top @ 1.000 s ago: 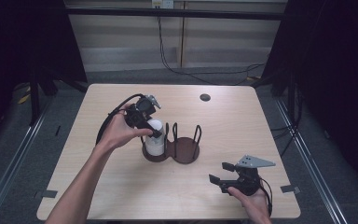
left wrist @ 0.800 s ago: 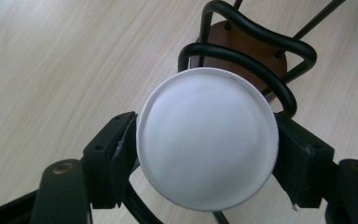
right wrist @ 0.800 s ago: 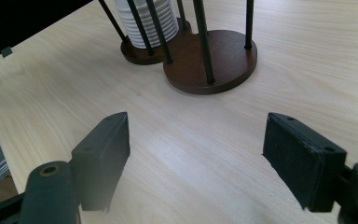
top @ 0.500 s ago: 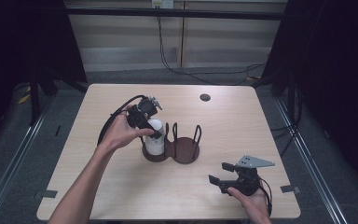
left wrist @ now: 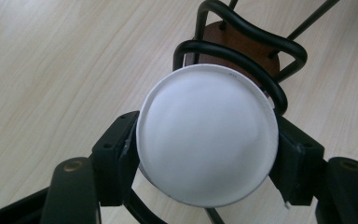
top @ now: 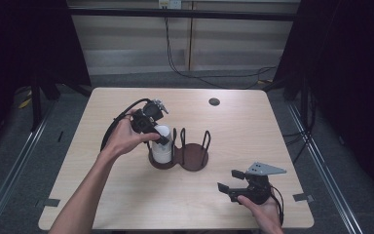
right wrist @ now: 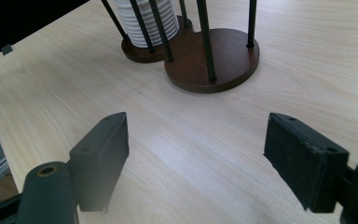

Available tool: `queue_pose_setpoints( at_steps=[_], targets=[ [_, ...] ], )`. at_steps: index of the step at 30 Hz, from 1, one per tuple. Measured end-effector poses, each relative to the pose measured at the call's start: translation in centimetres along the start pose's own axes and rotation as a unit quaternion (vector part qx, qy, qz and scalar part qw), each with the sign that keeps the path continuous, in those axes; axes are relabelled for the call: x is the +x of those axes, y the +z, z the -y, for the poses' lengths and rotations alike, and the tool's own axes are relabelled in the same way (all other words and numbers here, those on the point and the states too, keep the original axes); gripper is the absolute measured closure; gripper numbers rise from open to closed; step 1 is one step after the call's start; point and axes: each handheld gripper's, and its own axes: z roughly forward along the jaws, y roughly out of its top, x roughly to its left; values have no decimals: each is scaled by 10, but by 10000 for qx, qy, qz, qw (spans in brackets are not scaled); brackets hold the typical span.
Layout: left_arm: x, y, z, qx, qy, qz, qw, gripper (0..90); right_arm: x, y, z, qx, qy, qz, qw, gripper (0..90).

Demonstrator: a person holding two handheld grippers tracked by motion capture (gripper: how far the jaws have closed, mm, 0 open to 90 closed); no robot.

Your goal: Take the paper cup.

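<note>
- cup [top: 162,146] is gripped by left gripper [top: 157,135], seated in left bay of holder [top: 193,158]; barely moved in the last second, so placement looks done
- right gripper [top: 230,187] is held wide open, idle near table [top: 253,122] edge

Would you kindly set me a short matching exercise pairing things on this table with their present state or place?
Things:
1. left claw
2. right claw
3. stack of white ribbed paper cups
4. small round dark disc

States or places:
A. open, over bare tabletop
B. standing in the left ring of the two-ring dark wooden holder with black wire posts
C. lying alone near the table's far edge
D. shut on the top of the cups

Pairs: 1-D, 2-A, 3-B, 4-C
</note>
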Motion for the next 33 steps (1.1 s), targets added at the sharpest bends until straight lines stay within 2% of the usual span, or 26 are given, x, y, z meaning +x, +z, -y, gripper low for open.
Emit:
queue_pose_setpoints(
  at_steps=[7,8,12,13,16,17,23,28,29,32,33],
  targets=[
    [-1,-6,0,-81,-64,17,9999,341,0,0,0,4,7,3,10000,215],
    [-1,-8,-1,-18,-1,10,10000,343,0,0,0,-5,2,0,10000,213],
    [0,-13,-1,-76,-57,-5,10000,349,0,0,0,-18,-8,-12,10000,207],
    [-1,-14,-1,-164,-122,-4,9998,350,0,0,0,-19,-11,-18,10000,206],
    [-2,-19,-2,-129,-50,-7,9999,351,0,0,0,-20,-3,-7,10000,205],
    [-3,-20,-2,-191,-102,-61,9997,353,-1,0,0,-16,1,-6,10000,205],
    [-4,-27,-2,-226,-106,-138,9996,359,-1,1,0,26,20,9,10000,205],
    [-5,-32,-3,-338,-196,-103,9992,362,0,2,0,22,10,-11,10000,204],
    [-4,-34,-3,-310,-106,-112,9994,364,0,1,0,19,8,-14,10000,204],
    [-4,-38,-4,-462,-142,-146,9987,367,0,1,0,14,27,-3,10000,202],
    [-4,-39,-4,-416,-123,-156,9989,367,0,1,0,16,27,-1,10000,202]
  ],
)
